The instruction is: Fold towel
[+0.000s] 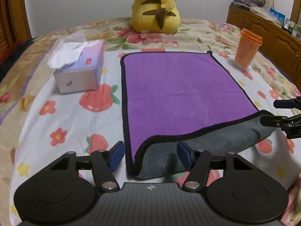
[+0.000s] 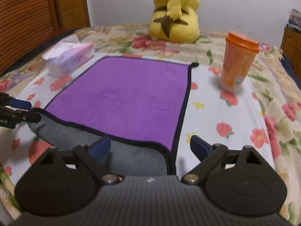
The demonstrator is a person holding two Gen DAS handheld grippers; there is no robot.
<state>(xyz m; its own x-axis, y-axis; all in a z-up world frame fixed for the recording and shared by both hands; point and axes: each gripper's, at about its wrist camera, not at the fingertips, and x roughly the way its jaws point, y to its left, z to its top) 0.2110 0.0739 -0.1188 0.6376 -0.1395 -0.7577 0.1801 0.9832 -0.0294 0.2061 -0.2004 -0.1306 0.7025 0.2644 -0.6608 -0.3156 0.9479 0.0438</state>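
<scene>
I am looking at the purple towel (image 1: pixel 180 92) lying flat on the floral bedsheet (image 1: pixel 62 120), its near edge turned up and showing the grey underside. Left of the towel, a tissue box (image 1: pixel 80 69) is sitting. My left gripper (image 1: pixel 150 155) is hovering at the towel's near left corner, jaws spread wide, gripping nothing. My right gripper (image 2: pixel 150 147) is straddling the near right corner, jaws likewise released. Right of the towel, an orange cup (image 2: pixel 238 60) is standing. Beyond the towel, a yellow plush toy (image 1: pixel 156 7) is sitting.
</scene>
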